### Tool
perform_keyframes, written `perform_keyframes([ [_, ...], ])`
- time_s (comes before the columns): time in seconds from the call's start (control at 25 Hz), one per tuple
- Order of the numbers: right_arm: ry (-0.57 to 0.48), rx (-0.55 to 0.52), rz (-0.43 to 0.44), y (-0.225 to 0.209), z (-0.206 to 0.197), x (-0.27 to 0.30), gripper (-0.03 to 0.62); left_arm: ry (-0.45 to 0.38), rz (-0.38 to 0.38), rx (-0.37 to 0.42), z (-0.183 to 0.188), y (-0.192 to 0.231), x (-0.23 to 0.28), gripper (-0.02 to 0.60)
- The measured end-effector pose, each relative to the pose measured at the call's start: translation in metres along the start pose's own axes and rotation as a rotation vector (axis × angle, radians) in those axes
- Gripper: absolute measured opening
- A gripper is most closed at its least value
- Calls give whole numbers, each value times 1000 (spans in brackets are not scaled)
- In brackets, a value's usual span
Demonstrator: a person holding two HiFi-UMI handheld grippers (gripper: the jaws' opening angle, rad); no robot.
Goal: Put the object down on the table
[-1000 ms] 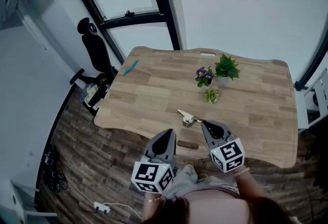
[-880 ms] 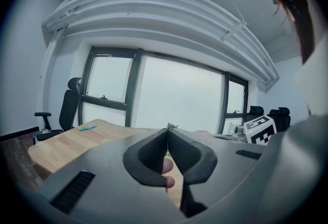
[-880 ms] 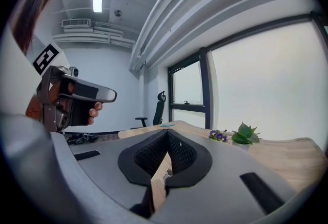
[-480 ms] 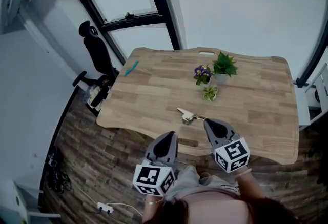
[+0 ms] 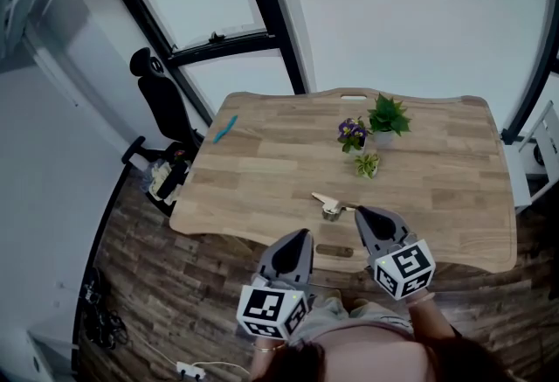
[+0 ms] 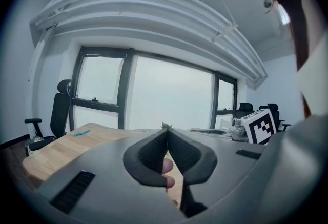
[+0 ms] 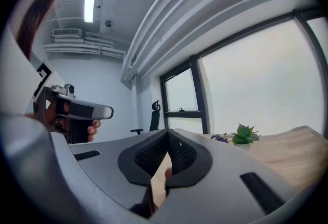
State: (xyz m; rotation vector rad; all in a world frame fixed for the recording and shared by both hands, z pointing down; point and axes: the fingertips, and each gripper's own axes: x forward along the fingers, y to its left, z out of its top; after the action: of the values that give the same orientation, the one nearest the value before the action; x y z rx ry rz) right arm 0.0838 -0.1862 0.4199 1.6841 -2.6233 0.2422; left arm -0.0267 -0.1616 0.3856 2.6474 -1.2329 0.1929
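A small teal thing (image 5: pixel 225 128) lies at the far left of the desk (image 5: pixel 262 184), well apart from everything else. Our left tongs (image 5: pixel 301 236) hover by the near edge, pressed together with nothing between them. Just to their right, the object (image 5: pixel 329 206) lies on the desk close to the front edge. It has a small greyish rounded body and a pale straight handle pointing left, though we cannot tell exactly what it is. Our right tongs (image 5: pixel 361 212) are just beside it, also pressed together and empty, so we judge it already put down. It looks light and rigid. The metal-looking body may be slippery, so we would pinch it across the pale handle. Potted plants (image 5: pixel 384 118) stand farther back.
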Motion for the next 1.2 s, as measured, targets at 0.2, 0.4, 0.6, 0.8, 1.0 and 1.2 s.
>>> perform_keyframes([
  [0.2, -1, -6, -25, 12, 6, 6, -1, -2, -28, -5, -1, 16, -2, 2],
  [0.4, 6, -8, -60, 20, 12, 11, -2, -6, -56, -14, -2, 31, -2, 3],
  [0.6, 10, -26, -93, 24, 14, 14, -2, -2, -77, -19, -5, 44, 1, 2],
  [0.8, 20, -38, -130, 21, 16, 17, -2, 0, -98, -23, -5, 52, 8, 3],
  [1.0, 28, -49, -154, 14, 15, 17, -2, -3, -116, -29, -4, 53, 17, 2],
  [1.2, 38, -62, -167, 8, 16, 22, -2, 1, -129, -41, -6, 56, 25, 3],
])
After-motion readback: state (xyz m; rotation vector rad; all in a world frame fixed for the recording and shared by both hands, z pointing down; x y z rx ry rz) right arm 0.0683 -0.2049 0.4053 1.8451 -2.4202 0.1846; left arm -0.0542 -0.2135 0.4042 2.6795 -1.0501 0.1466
